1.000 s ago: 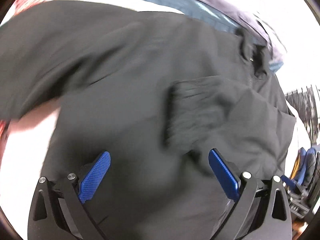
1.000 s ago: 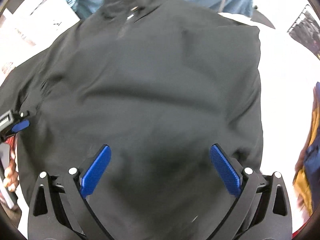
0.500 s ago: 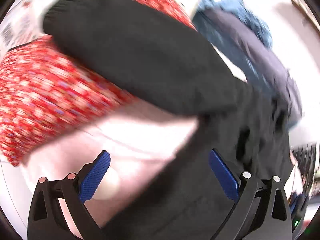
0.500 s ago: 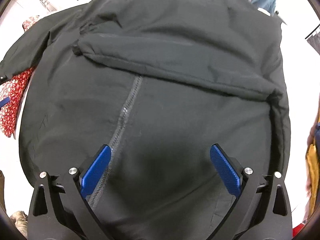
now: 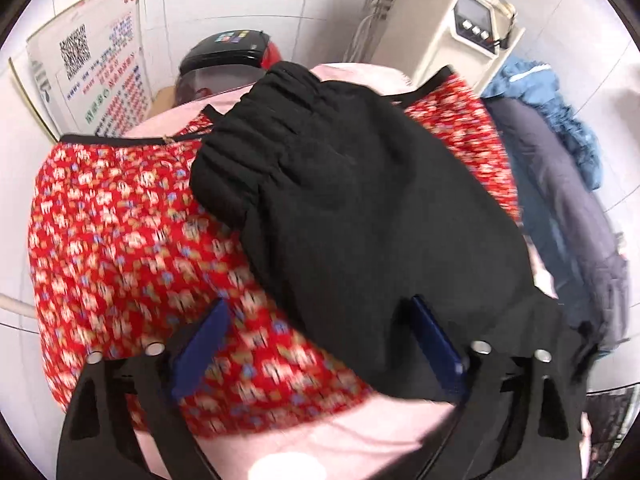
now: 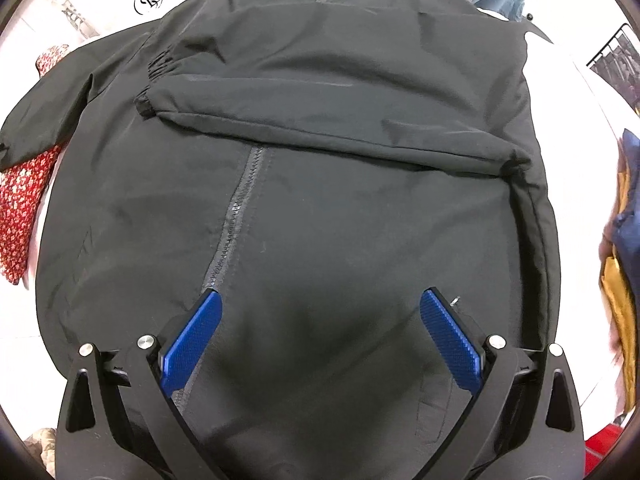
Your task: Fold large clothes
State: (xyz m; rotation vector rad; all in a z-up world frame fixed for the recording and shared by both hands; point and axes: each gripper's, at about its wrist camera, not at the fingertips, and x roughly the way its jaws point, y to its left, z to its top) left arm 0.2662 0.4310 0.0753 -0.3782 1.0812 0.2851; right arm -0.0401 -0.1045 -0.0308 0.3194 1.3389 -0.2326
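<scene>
A black zip jacket (image 6: 320, 208) lies flat, front up, on a white table (image 6: 580, 92). Its right sleeve (image 6: 328, 108) is folded across the chest. Its left sleeve (image 6: 44, 112) stretches out to the left. In the left wrist view that sleeve (image 5: 360, 216), with its ribbed cuff (image 5: 248, 152), lies over a red floral garment (image 5: 120, 248). My left gripper (image 5: 320, 332) is open and empty, just short of the sleeve. My right gripper (image 6: 320, 328) is open and empty above the jacket's lower front.
The red floral garment also shows at the left of the right wrist view (image 6: 20, 208). Dark blue clothes (image 5: 560, 184) are piled at the right. A white machine (image 5: 460, 32) and a wall poster (image 5: 100, 72) stand behind. Yellow and navy clothes (image 6: 620, 240) lie at the right.
My left gripper has swung left from over the jacket body to the outstretched left sleeve. My right gripper has pulled back, so the whole jacket shows with the folded sleeve lying across it.
</scene>
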